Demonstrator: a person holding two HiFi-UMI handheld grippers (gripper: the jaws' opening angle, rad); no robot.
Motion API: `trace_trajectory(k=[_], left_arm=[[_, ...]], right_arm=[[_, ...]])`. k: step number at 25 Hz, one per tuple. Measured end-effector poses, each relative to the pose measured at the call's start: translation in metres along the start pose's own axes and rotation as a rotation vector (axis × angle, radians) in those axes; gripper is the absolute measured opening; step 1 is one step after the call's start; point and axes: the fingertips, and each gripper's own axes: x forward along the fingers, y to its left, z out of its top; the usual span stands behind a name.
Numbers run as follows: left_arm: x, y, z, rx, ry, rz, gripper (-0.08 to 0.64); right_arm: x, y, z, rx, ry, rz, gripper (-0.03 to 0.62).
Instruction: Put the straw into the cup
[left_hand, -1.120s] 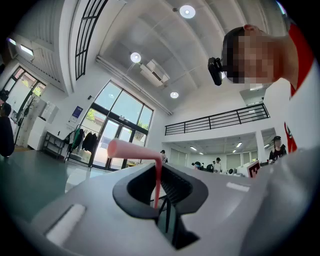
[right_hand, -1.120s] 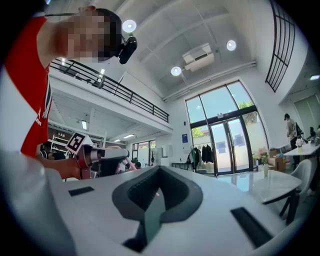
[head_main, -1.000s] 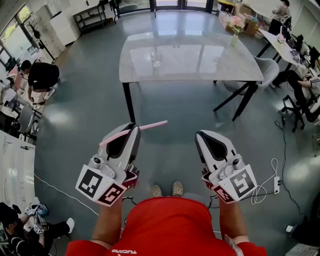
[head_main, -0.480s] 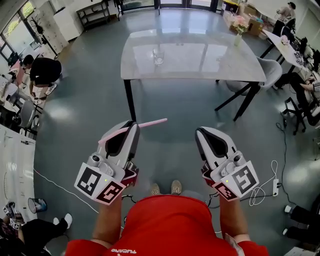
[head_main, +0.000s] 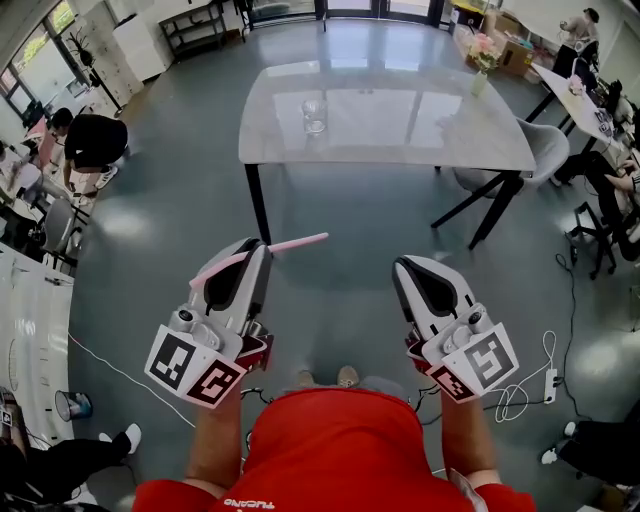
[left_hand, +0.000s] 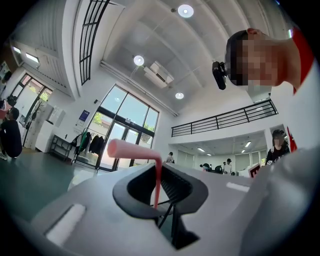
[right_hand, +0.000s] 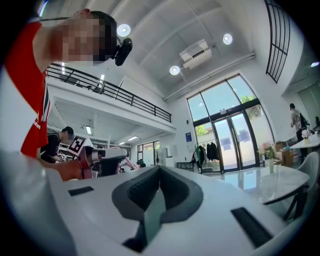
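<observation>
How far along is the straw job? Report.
Done: the straw is clamped in the left gripper. In hand: it is held over the floor, short of the table; the right gripper is shut, empty. Left: reach the cup on the table and insert the straw.

Clear run to the table
I see open floor (head_main: 350, 215) up to the far table (head_main: 420, 130); a cup (head_main: 314, 115) stands left on it.

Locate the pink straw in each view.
Head view: centre, the straw crosswise in the left gripper.
Left gripper view: straw centre, bent, clamped between the jaws.
Right gripper view: thin pink sliver left of centre, probably it.
Shared landmark: the glass doors, in all three.
</observation>
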Motion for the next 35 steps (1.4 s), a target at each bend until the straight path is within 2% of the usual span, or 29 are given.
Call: trace_trajectory(k=[16,25,35], left_arm=[[0.023,0.005,0.0,0.031,-0.008,0.065,0.032],[0.057,0.037,-0.01,0.01,-0.012,0.045,0.032],[0.125,0.113,-0.01,-0.011,-0.009,0.017,0.032]], right_arm=[[0.008,-0.035,-0.002,-0.014,0.005,0.056,0.001],[0.034,-0.061,-0.008,-0.03,0.011,0.026,0.002],[0.109,-0.116,-0.014,-0.036,0.041,-0.02,0.0]])
